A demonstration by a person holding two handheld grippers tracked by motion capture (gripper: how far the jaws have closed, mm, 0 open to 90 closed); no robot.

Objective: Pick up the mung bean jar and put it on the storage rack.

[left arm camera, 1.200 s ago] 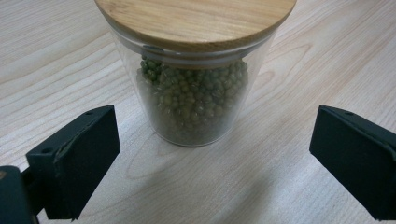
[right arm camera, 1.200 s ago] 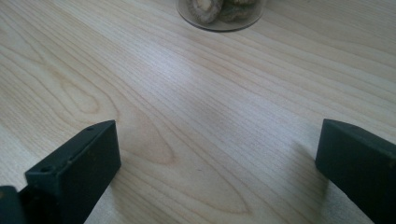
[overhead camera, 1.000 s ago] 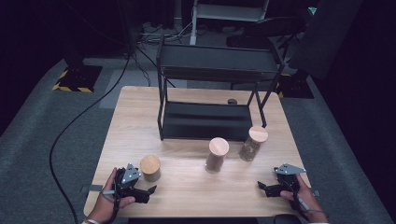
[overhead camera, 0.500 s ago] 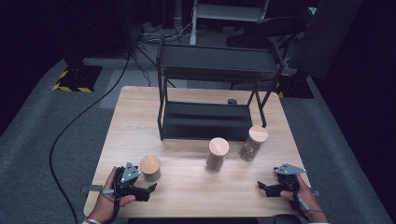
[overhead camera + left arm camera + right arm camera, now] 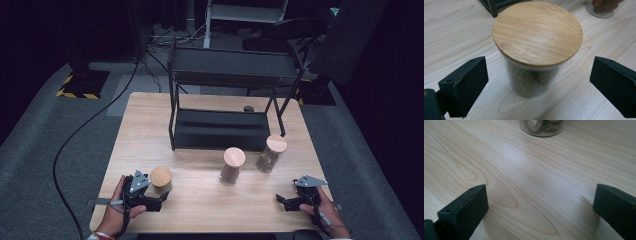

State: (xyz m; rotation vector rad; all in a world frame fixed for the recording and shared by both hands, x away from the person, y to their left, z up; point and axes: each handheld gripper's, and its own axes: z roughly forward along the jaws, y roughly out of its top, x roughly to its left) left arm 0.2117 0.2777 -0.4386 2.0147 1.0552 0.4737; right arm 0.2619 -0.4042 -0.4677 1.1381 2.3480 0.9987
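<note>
Where jaws gape: three jars (image 5: 161, 177).

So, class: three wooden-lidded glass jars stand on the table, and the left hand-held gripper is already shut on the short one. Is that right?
Not quite. The left hand-held gripper is open: in the left gripper view its jaws stand wide on either side of the short jar, clear of the glass. The rest holds: the high view shows the short jar, a middle jar and a right jar on the table.
</note>
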